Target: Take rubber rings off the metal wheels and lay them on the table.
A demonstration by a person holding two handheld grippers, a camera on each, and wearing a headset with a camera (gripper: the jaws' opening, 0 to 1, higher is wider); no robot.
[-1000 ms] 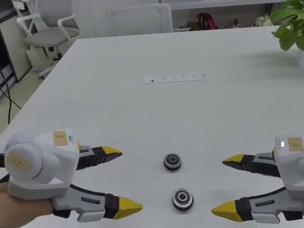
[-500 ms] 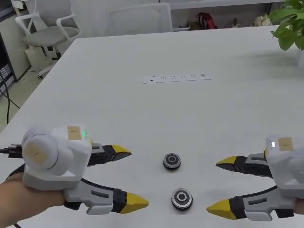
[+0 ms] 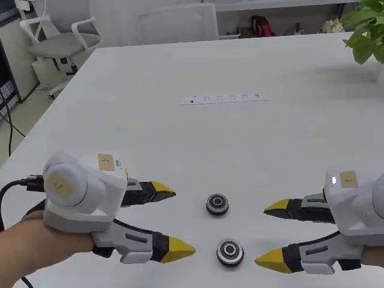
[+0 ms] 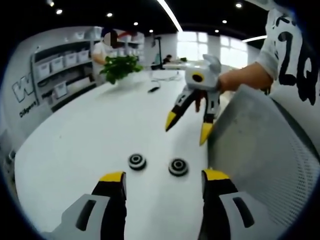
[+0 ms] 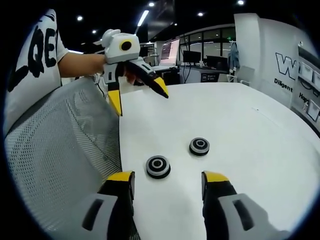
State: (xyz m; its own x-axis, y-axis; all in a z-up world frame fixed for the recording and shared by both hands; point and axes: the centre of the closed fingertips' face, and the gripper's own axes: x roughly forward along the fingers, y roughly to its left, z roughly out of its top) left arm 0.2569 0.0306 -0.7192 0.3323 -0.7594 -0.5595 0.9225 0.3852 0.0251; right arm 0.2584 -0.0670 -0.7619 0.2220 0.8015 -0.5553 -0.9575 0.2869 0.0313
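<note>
Two small metal wheels with black rubber rings lie flat on the white table: the far wheel [image 3: 218, 204] and the near wheel [image 3: 230, 251]. My left gripper [image 3: 179, 221] is open, its yellow tips just left of both wheels. My right gripper [image 3: 270, 234] is open too, facing them from the right. From the left gripper view the wheels [image 4: 137, 161] [image 4: 178, 166] sit just beyond my left gripper [image 4: 162, 179], with the right gripper [image 4: 186, 126] opposite. From the right gripper view the wheels [image 5: 158, 166] [image 5: 199, 146] lie just ahead of my right gripper [image 5: 166, 180], and the left gripper [image 5: 137, 97] faces me.
A white power strip [image 3: 224, 98] lies further back on the table [image 3: 180, 138]. A green plant [image 3: 366, 30] stands at the far right corner. Office chairs [image 3: 60, 36] stand beyond the far edge. A mesh chair back [image 5: 60, 165] is near the table's front edge.
Both grippers have moved inward toward the wheels, the left one further right and up, the right one further left. The wheels have not moved.
</note>
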